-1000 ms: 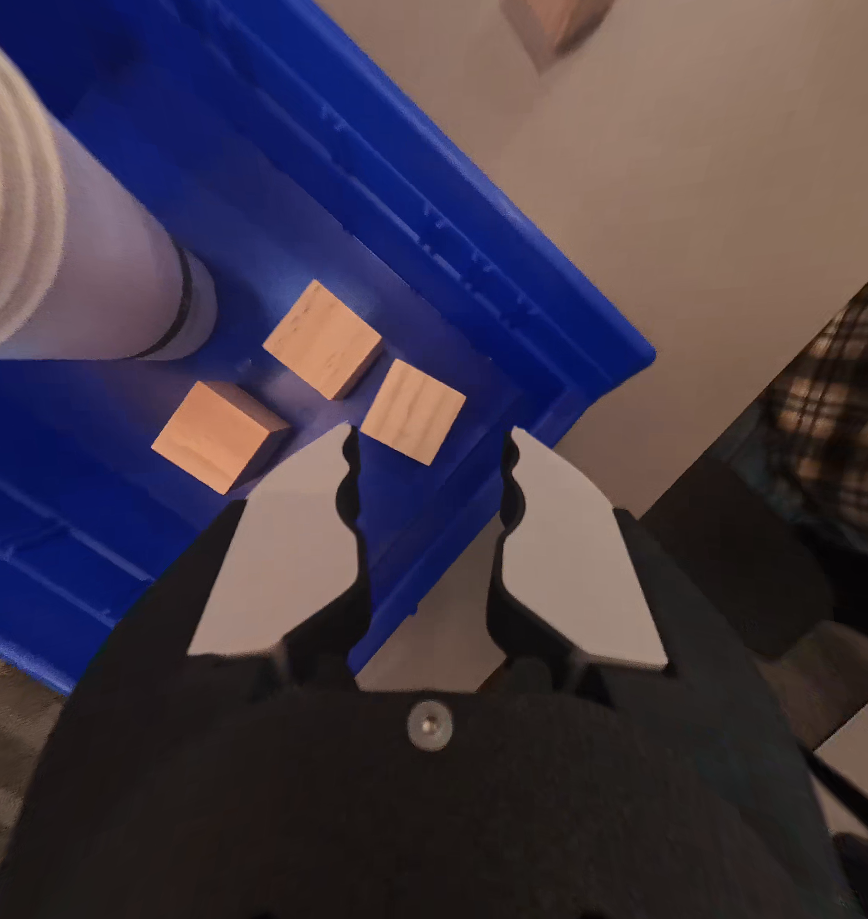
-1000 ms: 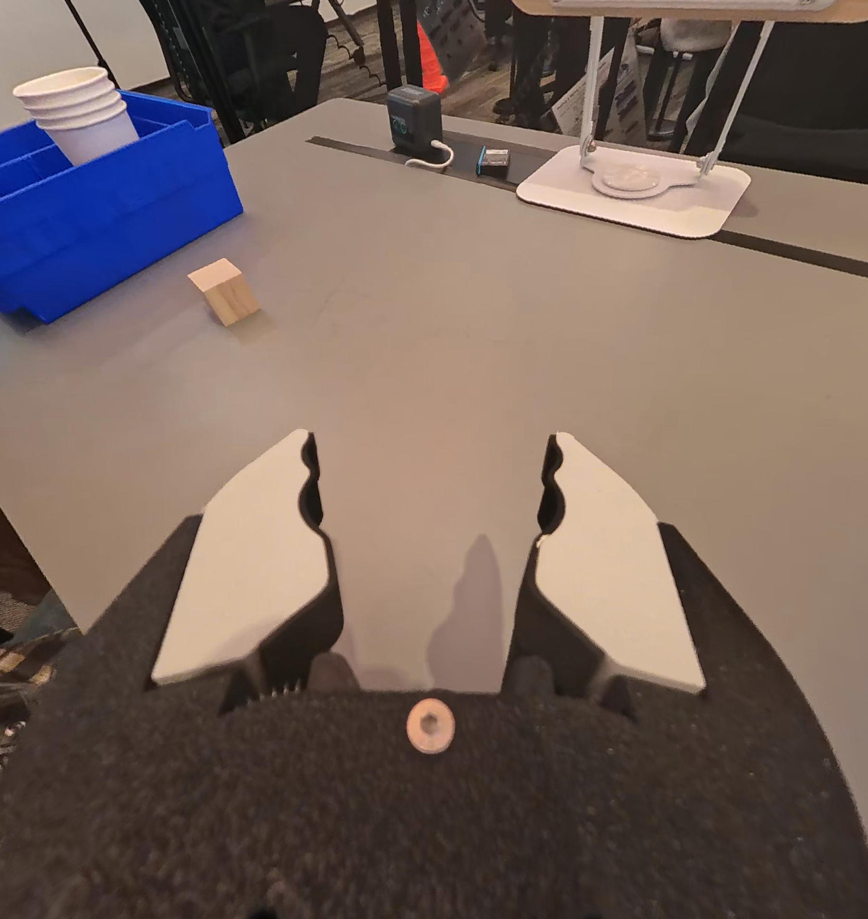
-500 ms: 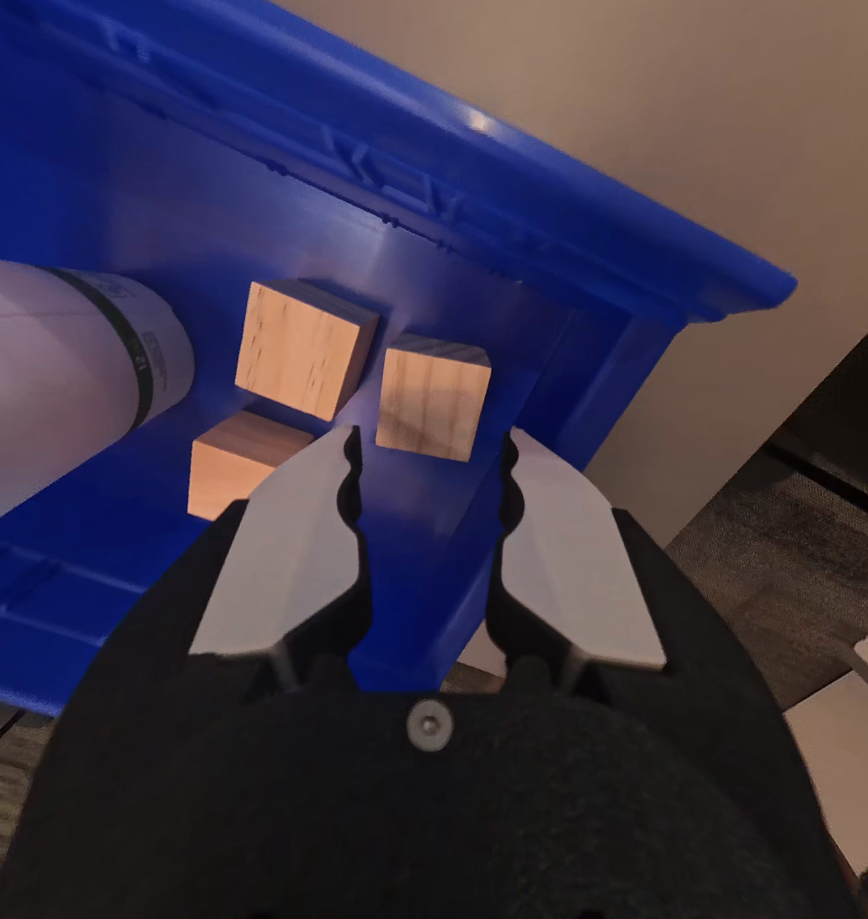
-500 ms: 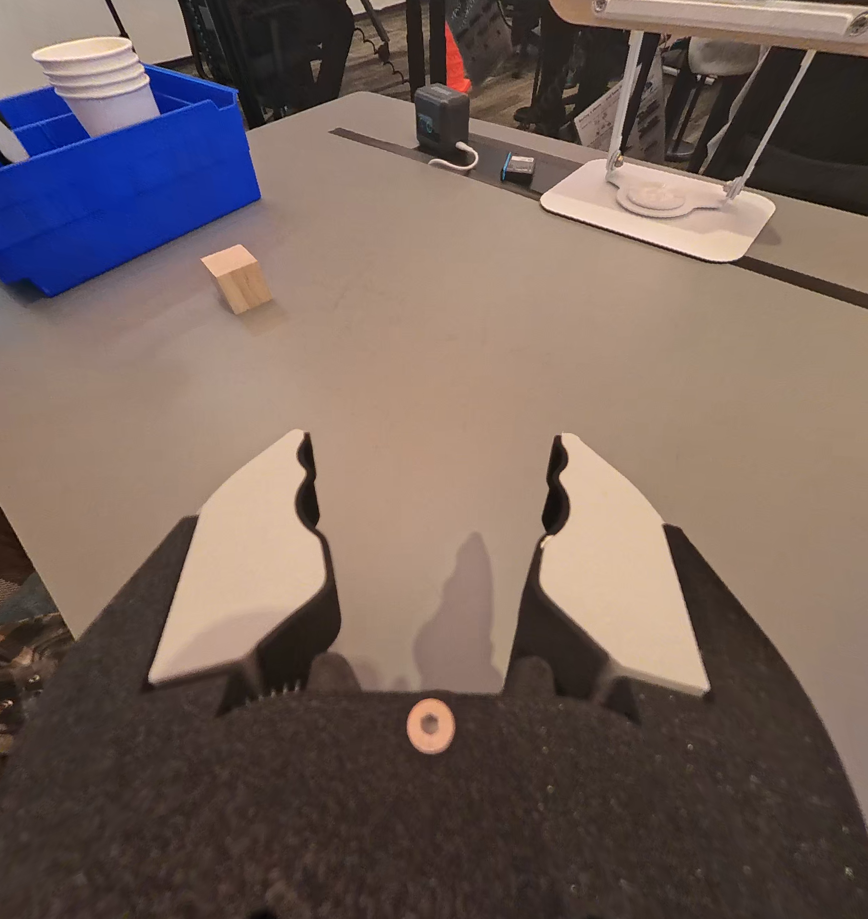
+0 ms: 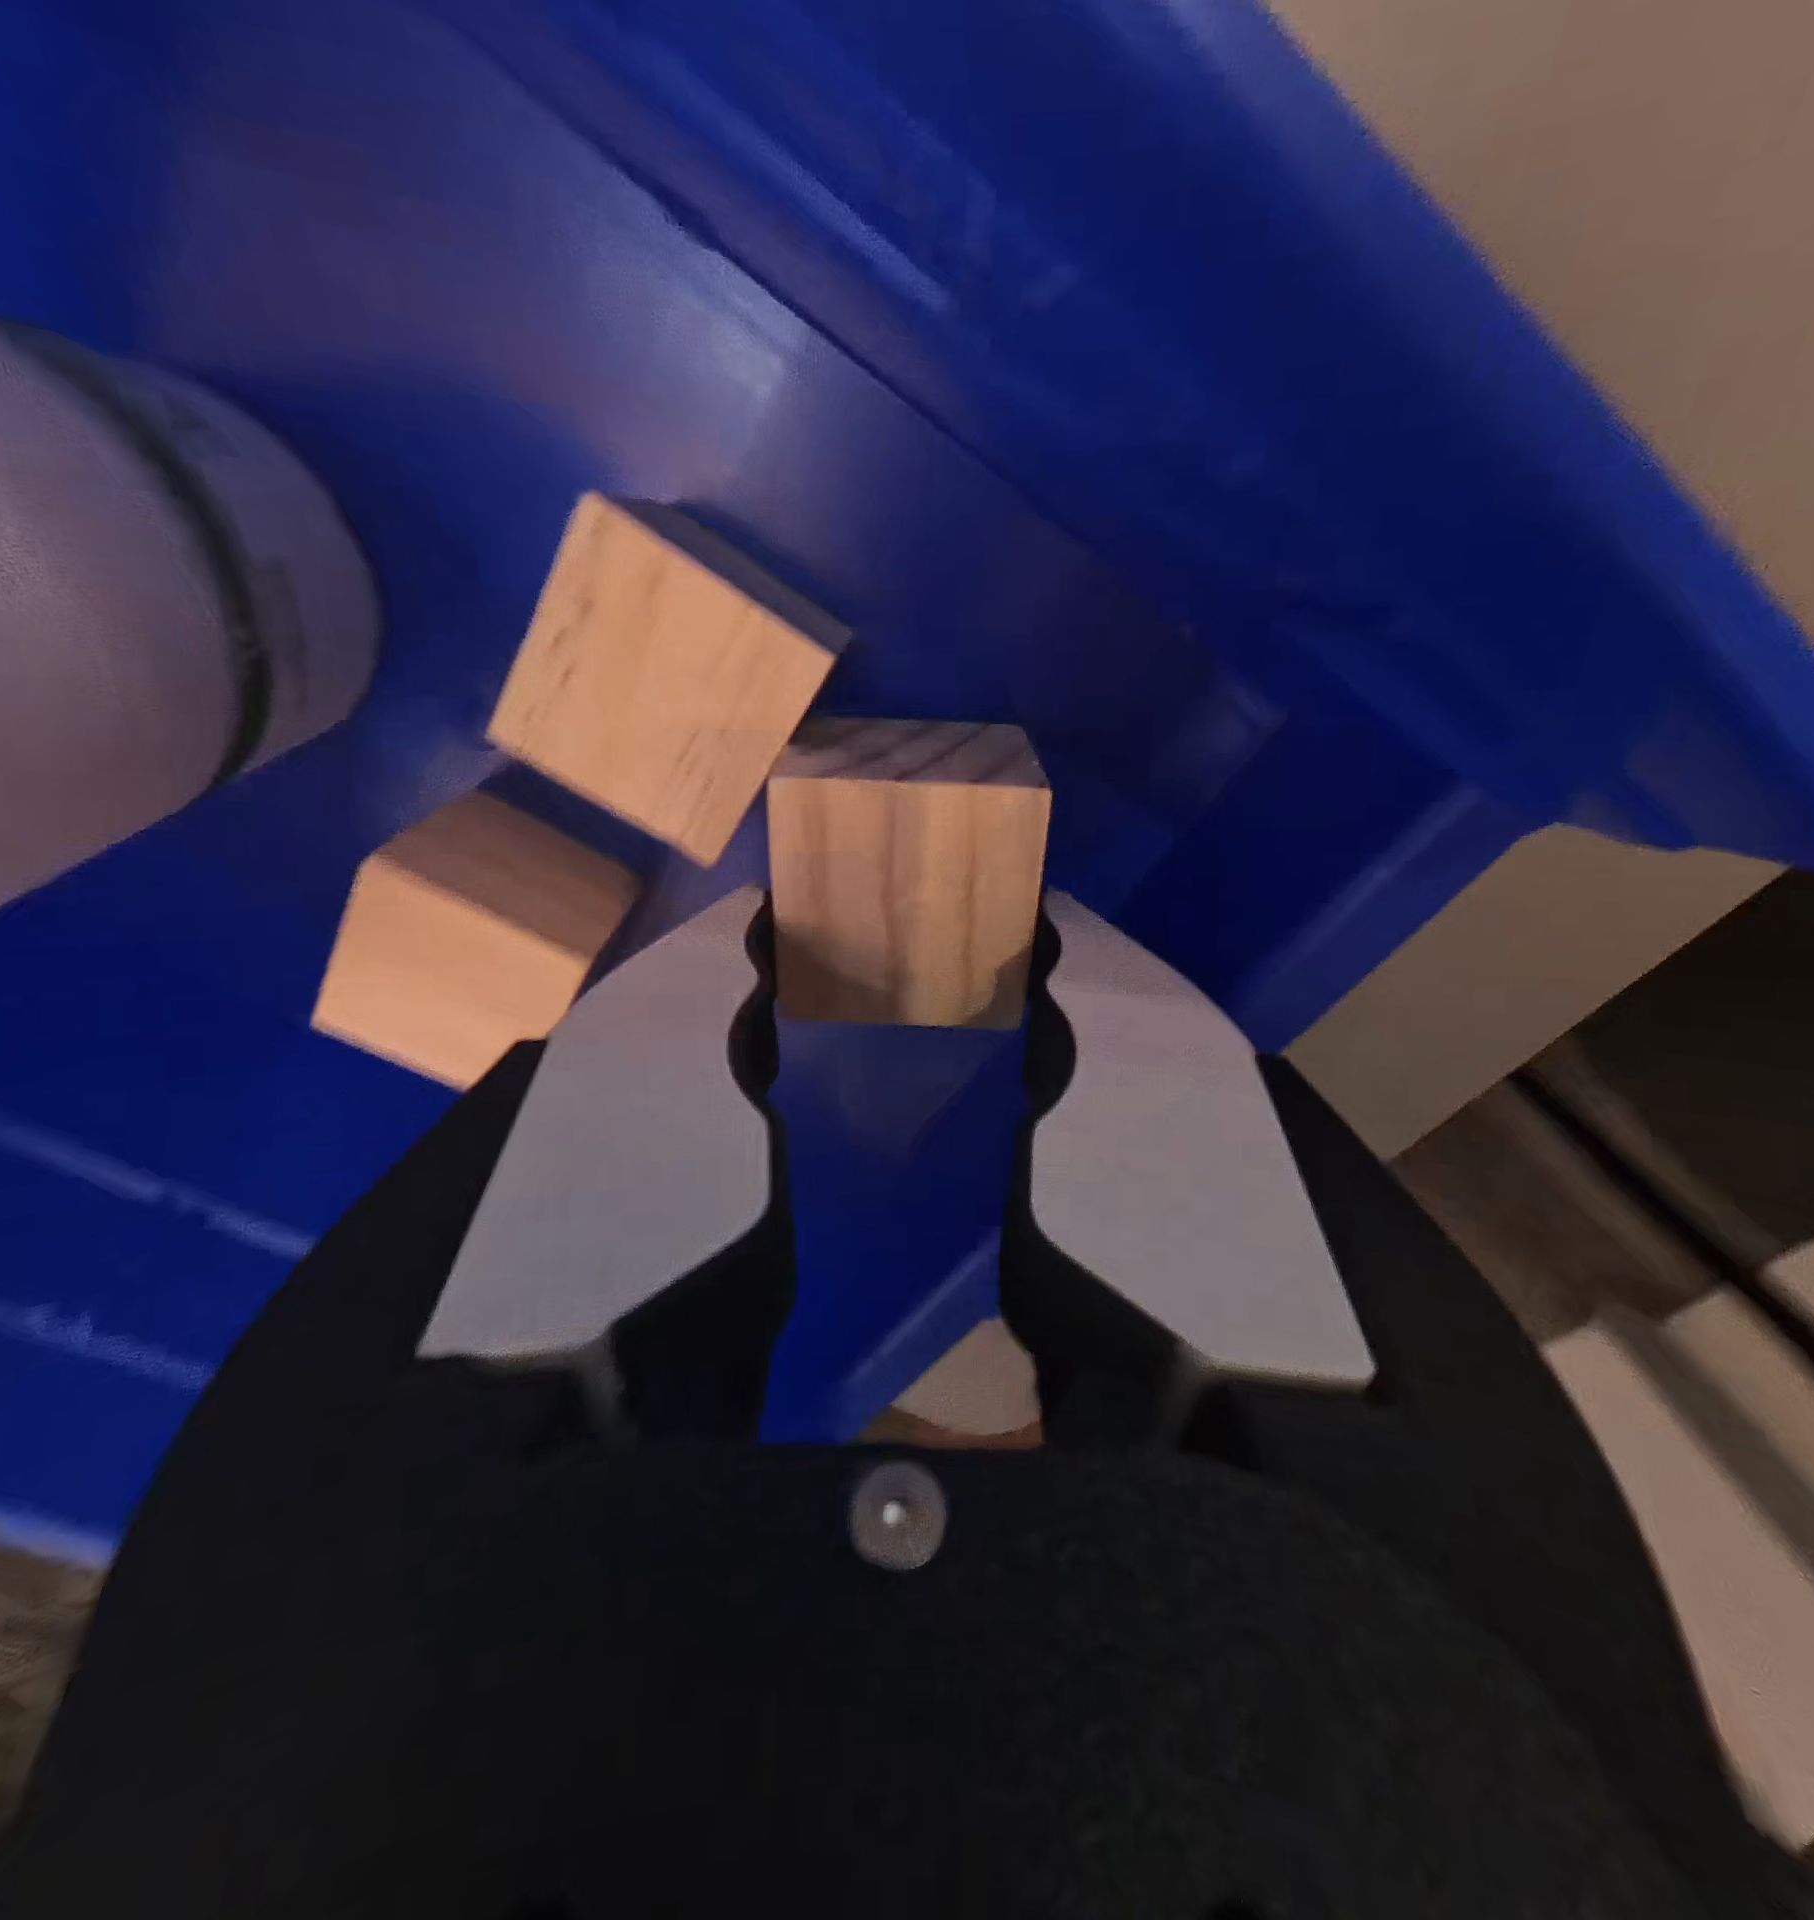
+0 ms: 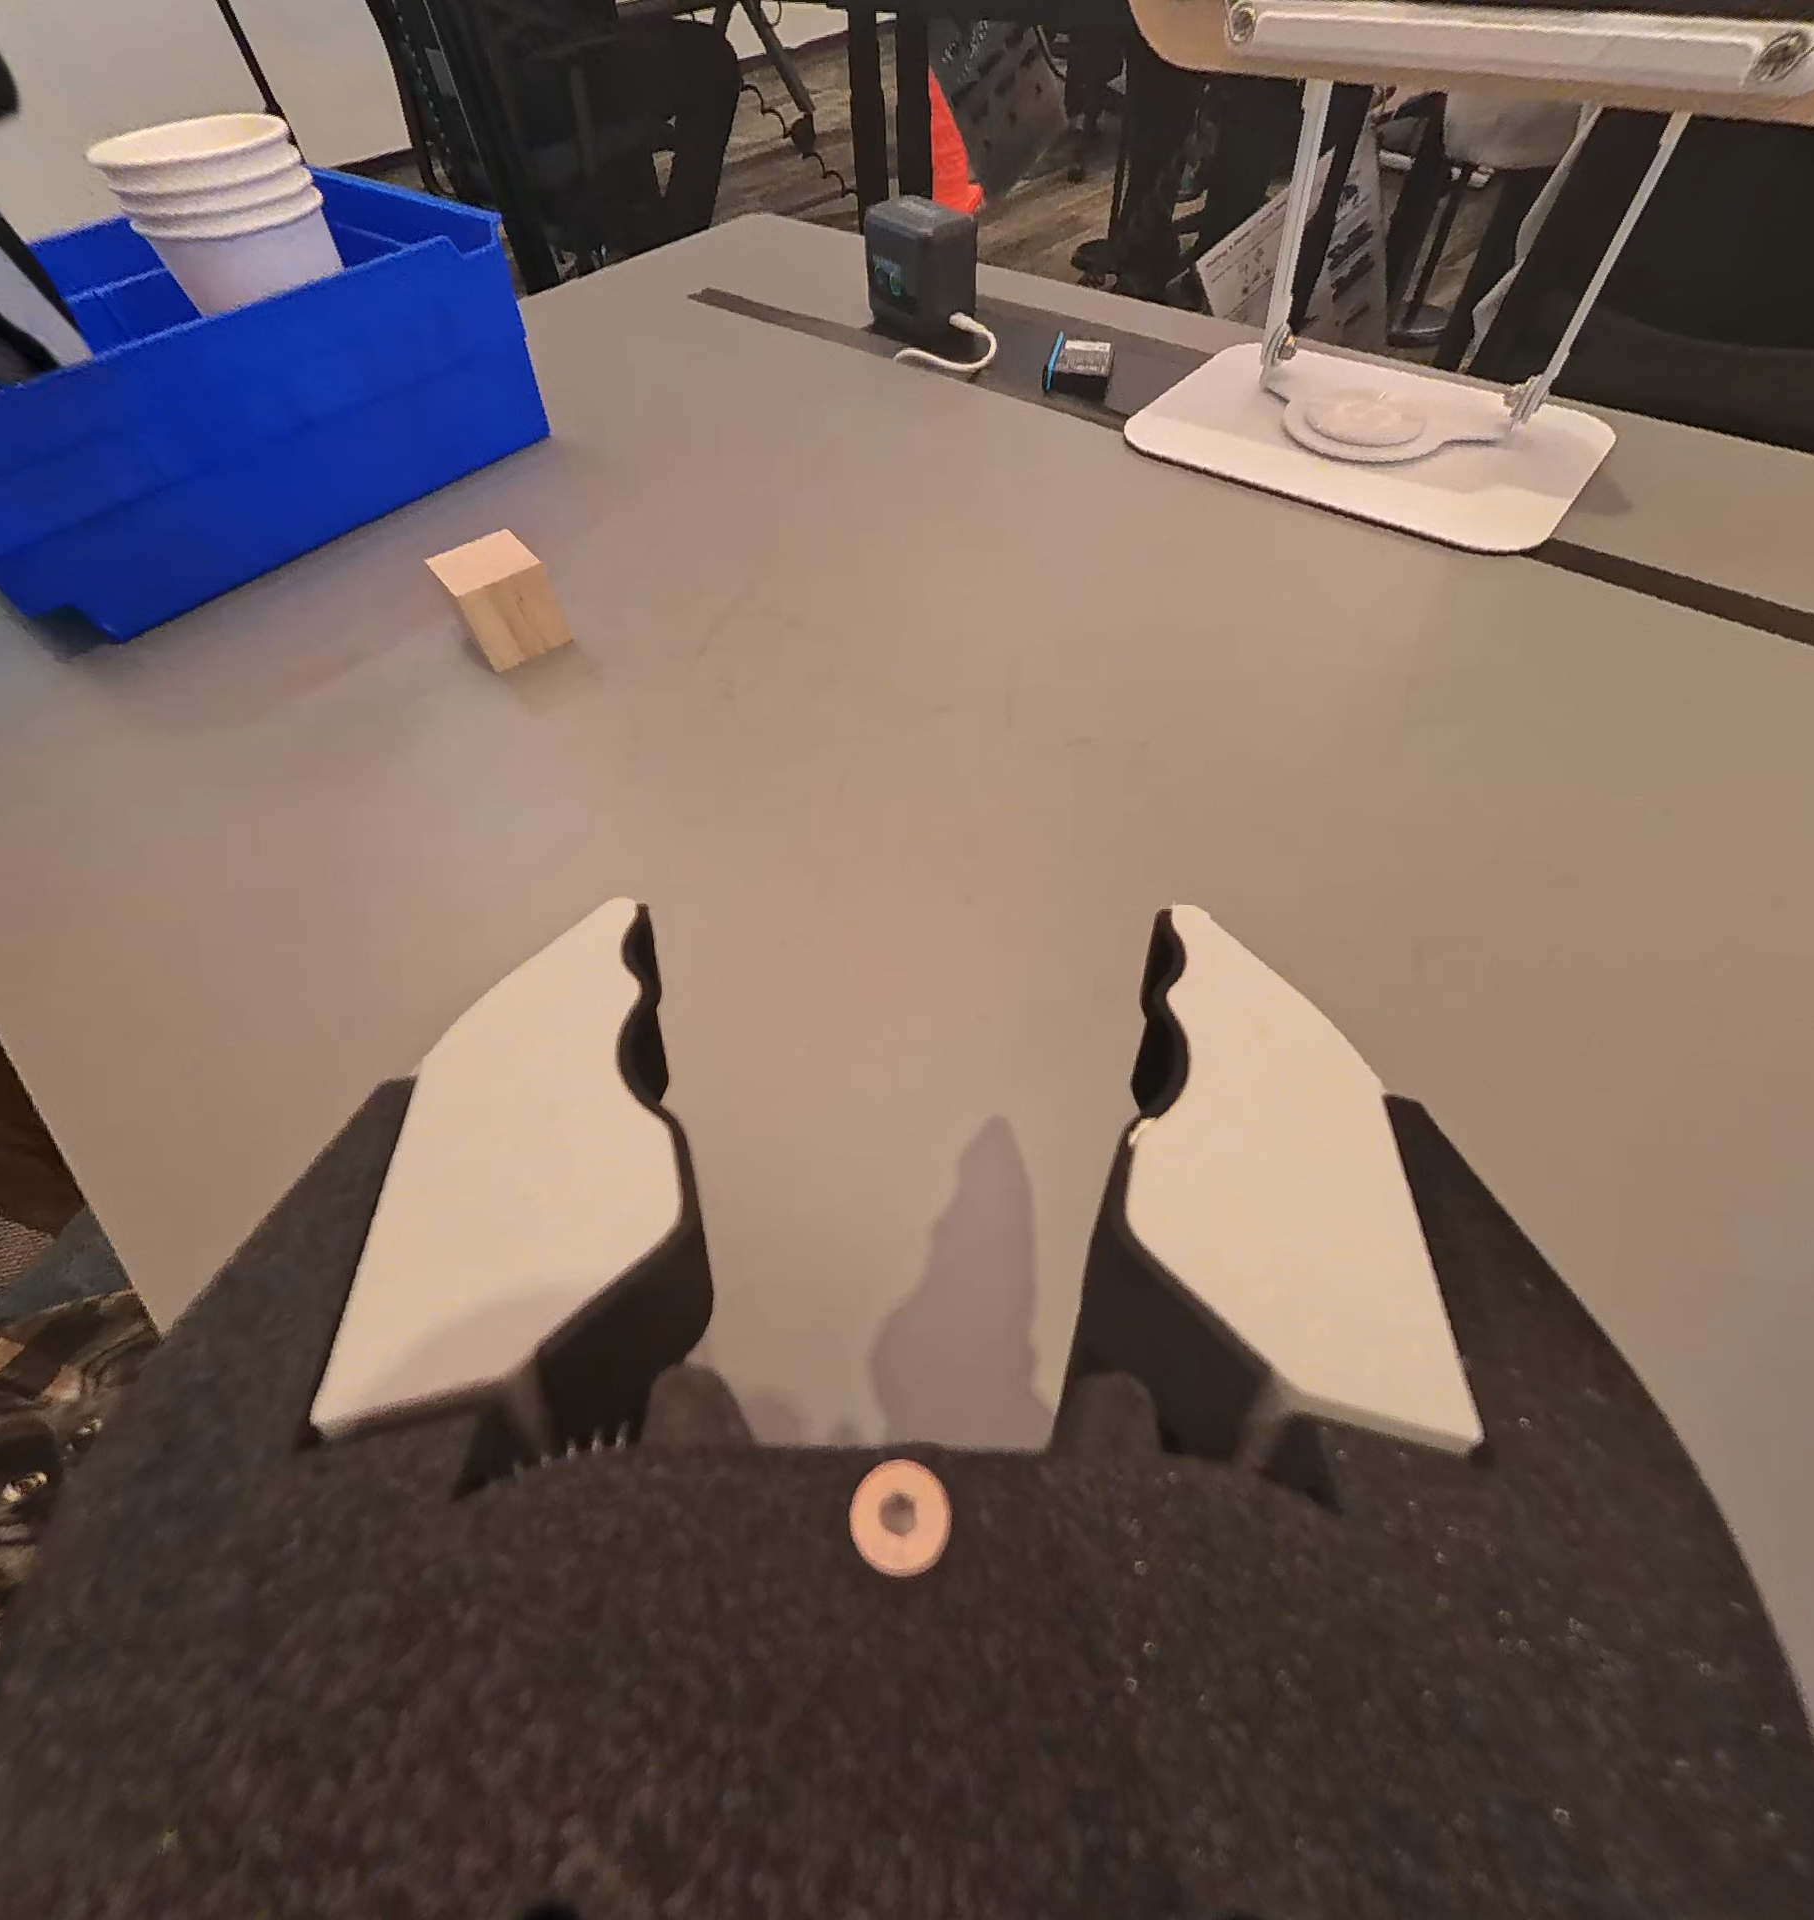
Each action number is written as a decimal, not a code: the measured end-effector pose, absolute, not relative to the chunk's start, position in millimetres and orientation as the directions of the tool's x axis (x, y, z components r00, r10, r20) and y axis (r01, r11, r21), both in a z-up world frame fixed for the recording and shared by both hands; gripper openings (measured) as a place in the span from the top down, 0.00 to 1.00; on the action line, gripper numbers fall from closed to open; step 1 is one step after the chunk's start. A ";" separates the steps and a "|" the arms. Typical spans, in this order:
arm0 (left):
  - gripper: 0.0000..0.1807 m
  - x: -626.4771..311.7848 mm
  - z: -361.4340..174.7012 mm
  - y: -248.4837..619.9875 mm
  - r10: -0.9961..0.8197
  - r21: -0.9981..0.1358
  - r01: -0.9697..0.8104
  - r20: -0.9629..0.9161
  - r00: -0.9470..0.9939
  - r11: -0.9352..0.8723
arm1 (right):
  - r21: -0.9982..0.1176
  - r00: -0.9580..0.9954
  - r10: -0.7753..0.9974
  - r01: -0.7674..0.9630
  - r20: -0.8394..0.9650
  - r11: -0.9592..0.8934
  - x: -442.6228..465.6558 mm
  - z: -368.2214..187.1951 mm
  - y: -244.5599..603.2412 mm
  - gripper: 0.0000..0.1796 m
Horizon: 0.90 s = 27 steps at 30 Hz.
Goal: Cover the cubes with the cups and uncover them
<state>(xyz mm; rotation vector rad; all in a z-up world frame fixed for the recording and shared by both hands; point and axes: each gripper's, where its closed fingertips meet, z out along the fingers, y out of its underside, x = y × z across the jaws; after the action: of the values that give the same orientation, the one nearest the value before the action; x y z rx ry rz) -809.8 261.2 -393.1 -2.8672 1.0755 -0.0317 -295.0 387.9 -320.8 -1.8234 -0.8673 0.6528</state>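
In the left wrist view my left gripper reaches into a blue bin. Its fingertips press both sides of a wooden cube. Two more wooden cubes lie just left of it, next to a stack of white paper cups. In the right wrist view my right gripper is open and empty, low over the grey table. A fourth cube sits on the table beside the bin, which holds the cup stack.
A white stand base, a dark charger block with a cable and a small black device sit along a dark strip at the table's far side. The table's near-left edge runs close to the bin. Chairs stand beyond.
My left gripper has pushed deeper into the bin and its fingers have narrowed onto the right-hand cube. The right gripper has drifted slightly and stays open.
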 end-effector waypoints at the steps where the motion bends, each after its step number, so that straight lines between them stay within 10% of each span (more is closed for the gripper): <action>1: 0.76 -810.9 -380.2 265.8 -0.608 -0.131 -0.604 -0.014 0.794 -0.786 | -0.924 0.601 0.797 0.269 -0.057 -0.270 -294.7 -320.3 387.9 0.51; 11: 0.76 -689.9 -273.7 318.9 -0.325 -0.431 -0.259 0.086 0.942 -0.864 | -0.920 0.592 0.798 0.244 -0.109 -0.306 -290.2 -320.9 387.7 0.51; 20: 0.76 -547.0 -330.5 375.0 -0.859 -0.273 -0.835 -0.053 0.509 -0.478 | -0.932 0.603 0.787 0.198 -0.129 -0.304 -272.4 -310.8 389.7 0.52; 27: 0.76 -506.9 -376.4 403.9 -0.980 -0.252 -0.949 -0.021 0.200 -0.188 | -0.932 0.628 0.766 0.182 -0.135 -0.313 -261.4 -312.3 398.1 0.52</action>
<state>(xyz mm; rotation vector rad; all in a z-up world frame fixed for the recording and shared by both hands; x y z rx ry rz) -506.9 403.9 -376.4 -2.2617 1.8518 -0.2130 -261.4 398.1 -312.3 -1.8287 -0.7613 0.7160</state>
